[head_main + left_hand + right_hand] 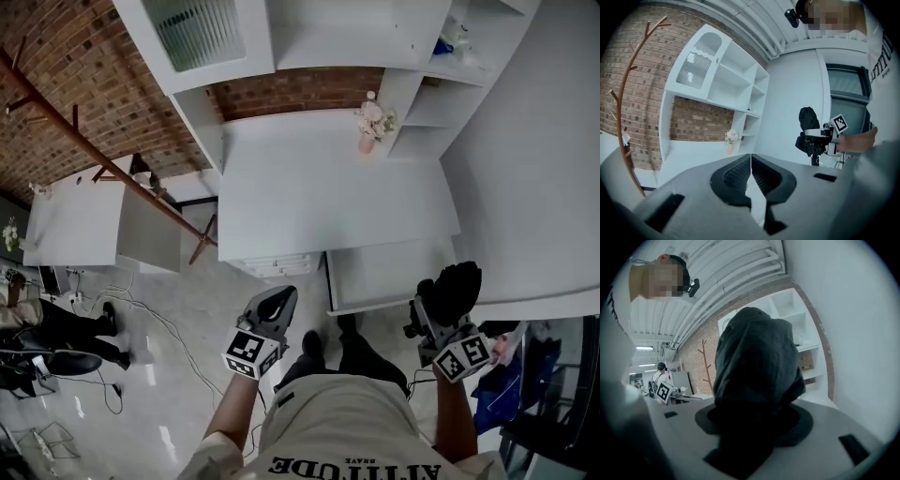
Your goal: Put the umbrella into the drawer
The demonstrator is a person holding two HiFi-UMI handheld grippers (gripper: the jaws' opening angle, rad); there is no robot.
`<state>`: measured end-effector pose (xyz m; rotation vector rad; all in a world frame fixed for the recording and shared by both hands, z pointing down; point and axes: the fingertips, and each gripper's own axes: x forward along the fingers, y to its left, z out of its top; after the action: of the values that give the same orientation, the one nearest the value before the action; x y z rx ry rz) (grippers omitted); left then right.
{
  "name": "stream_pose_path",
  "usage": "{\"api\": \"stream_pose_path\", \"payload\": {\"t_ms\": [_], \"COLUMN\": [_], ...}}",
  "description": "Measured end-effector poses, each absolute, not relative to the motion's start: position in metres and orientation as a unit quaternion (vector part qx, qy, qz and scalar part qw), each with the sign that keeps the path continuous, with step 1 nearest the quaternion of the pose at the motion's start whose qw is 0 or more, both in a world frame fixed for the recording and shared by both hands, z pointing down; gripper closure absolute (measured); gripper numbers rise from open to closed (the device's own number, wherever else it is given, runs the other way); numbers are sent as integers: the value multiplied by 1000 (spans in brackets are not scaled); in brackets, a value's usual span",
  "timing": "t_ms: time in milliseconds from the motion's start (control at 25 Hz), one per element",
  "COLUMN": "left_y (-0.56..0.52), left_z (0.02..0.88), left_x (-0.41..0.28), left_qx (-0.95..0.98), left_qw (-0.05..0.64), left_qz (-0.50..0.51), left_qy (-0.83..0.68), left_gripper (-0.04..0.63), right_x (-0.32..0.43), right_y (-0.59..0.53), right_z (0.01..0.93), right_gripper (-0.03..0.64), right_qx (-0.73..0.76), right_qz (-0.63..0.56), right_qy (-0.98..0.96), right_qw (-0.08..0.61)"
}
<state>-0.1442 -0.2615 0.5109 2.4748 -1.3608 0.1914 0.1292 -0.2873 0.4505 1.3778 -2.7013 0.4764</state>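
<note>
A folded black umbrella [457,286] is clamped in my right gripper [433,317], and its dark fabric [757,380] fills the right gripper view and hides the jaws. The same umbrella [809,131] shows at the right of the left gripper view. The white drawer [389,275] stands pulled out under the white counter [319,192], just left of the umbrella. My left gripper [281,302] hangs lower left of the drawer, jaws pressed together with nothing between them [751,176].
A small pink vase of flowers [370,127] stands at the back of the counter. White shelving [441,84] rises behind. A wooden coat rack [103,164] leans at left beside a white table [70,220]. Cables lie on the floor [141,328].
</note>
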Motion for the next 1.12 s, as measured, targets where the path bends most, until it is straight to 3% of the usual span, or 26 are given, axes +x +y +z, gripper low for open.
{"api": "stream_pose_path", "payload": {"t_ms": [280,1120], "left_y": [-277,-271], "left_z": [523,595], "left_x": [-134,-105], "left_qx": [840,747], "left_qw": [171,245], "left_qz": [56,63], "left_qy": [-511,-615], "left_gripper": [569,569], "right_x": [118,67], "right_y": [-338,-401], "right_z": [480,661], "right_gripper": [368,368], "right_qx": [380,152], "right_qz": [176,221], "right_qy": [-906,-932], "right_qw": [59,244]}}
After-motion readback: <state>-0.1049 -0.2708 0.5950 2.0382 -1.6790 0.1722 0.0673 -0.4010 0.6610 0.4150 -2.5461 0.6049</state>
